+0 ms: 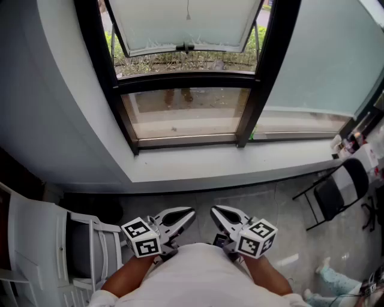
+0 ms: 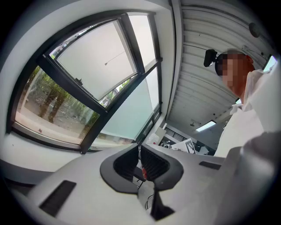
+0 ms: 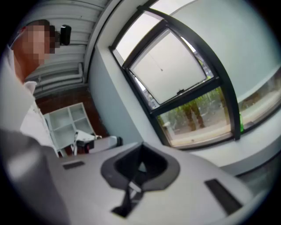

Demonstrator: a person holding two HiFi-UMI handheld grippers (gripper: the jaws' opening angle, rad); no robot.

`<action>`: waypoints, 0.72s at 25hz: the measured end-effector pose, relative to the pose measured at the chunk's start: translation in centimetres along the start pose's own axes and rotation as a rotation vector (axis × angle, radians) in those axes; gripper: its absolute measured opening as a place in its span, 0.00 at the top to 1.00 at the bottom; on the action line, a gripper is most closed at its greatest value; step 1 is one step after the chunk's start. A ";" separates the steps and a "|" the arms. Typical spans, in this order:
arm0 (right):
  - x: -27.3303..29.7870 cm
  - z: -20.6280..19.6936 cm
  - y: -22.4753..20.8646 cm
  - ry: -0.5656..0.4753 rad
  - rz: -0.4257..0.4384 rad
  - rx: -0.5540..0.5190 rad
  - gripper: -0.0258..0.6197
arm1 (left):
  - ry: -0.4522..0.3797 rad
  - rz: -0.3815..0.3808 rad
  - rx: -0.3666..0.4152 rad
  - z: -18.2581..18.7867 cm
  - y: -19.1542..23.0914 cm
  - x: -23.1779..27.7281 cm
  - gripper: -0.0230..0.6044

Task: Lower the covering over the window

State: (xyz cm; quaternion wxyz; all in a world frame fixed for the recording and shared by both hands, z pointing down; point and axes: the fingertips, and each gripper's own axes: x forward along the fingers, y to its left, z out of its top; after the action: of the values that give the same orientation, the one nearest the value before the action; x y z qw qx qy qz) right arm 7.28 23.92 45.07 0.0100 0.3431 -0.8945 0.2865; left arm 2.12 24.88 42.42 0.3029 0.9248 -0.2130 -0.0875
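Black framing surrounds the window (image 1: 186, 114), which stands ahead of me above a pale sill (image 1: 240, 165). Its upper sash looks tilted outward, and greenery and ground show through the glass below. I can make out no covering drawn across this opening in any view. I judge it is gathered above the top of the frame, out of sight. A thin cord (image 1: 188, 11) hangs in front of the upper pane and is probably its pull. The pane to the right (image 1: 312, 60) is a flat pale green, and I cannot tell whether that is frosted glass or a blind already down. My left gripper (image 1: 191, 211) and right gripper (image 1: 215, 210) sit low against my body, well apart from the window. Both pairs of fingers (image 2: 153, 165) are pressed together with nothing between them. By my assessment the task has not begun: reaching up, taking the cord and drawing the covering down all remain to be done.
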 end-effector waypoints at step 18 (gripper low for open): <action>-1.5 0.1 -3.3 0.001 -0.090 0.004 0.92 | -0.030 0.048 0.032 0.2 0.6 1.2 0.93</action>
State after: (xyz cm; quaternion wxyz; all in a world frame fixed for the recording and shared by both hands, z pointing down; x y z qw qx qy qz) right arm 10.55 22.79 46.34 0.0228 0.3829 -0.8776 0.2875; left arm 2.96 23.85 42.60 0.2870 0.9226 -0.2412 -0.0908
